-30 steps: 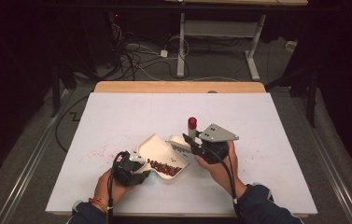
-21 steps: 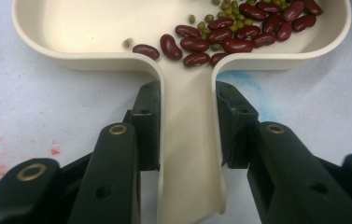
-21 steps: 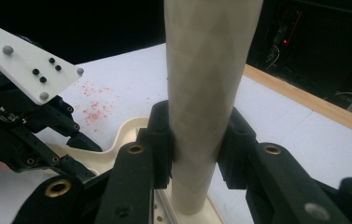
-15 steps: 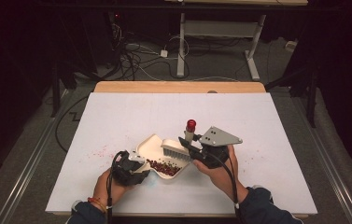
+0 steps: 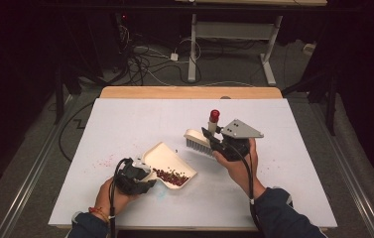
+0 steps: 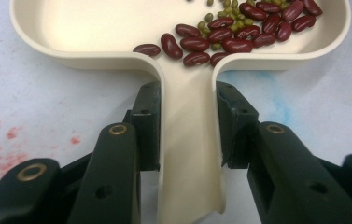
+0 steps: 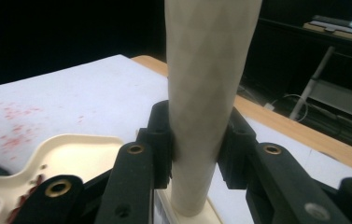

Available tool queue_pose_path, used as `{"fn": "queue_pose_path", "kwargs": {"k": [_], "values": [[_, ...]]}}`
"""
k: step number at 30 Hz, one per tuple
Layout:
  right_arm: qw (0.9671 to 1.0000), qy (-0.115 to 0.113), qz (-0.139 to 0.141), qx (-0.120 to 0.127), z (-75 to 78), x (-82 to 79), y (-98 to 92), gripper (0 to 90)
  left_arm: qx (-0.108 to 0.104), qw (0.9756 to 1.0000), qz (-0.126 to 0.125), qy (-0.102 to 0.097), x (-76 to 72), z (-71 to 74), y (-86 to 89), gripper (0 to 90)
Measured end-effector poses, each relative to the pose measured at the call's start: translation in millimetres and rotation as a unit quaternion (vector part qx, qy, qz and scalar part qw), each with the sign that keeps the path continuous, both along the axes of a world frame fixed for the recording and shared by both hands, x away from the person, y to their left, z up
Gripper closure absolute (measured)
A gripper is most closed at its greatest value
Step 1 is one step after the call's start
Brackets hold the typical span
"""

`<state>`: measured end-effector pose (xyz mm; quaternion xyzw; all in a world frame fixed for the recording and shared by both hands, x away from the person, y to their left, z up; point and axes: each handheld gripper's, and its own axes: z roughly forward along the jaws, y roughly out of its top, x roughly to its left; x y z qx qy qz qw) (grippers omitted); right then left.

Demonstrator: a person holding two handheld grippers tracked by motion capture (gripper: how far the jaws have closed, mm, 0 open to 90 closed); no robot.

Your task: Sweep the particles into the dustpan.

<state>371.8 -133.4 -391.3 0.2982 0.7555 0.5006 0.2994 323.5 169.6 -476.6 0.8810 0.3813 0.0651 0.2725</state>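
The left gripper (image 6: 187, 140) has its jaws clamped on the dustpan (image 5: 167, 166) handle, keeping the pan flat on the tabletop (image 5: 125, 124) so the beans (image 6: 229, 32) stay pooled at its back wall. The right gripper (image 7: 194, 140) grips the brush (image 5: 199, 141) handle upright, bristles down, at the pan's two o'clock, probably ready to sweep.

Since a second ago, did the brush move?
Yes. The brush in the right gripper has lifted out of the dustpan, moving right and toward the table's far wooden edge.
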Motion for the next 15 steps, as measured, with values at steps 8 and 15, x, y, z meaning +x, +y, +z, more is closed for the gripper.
{"fn": "queue_pose_path", "kwargs": {"k": [8, 15], "values": [[0.9995, 0.004, 0.005, -0.030, -13.5, 24.1, 39.0, 70.5, 0.002, 0.9999, 0.011, 0.004, 8.3, 0.2, 7.1, 63.1], [0.9963, 0.021, 0.070, -0.044, -15.2, -1.2, 55.2, 70.4, 0.002, 0.9998, 0.021, 0.003, 12.9, -1.5, 11.5, 63.1]]}}
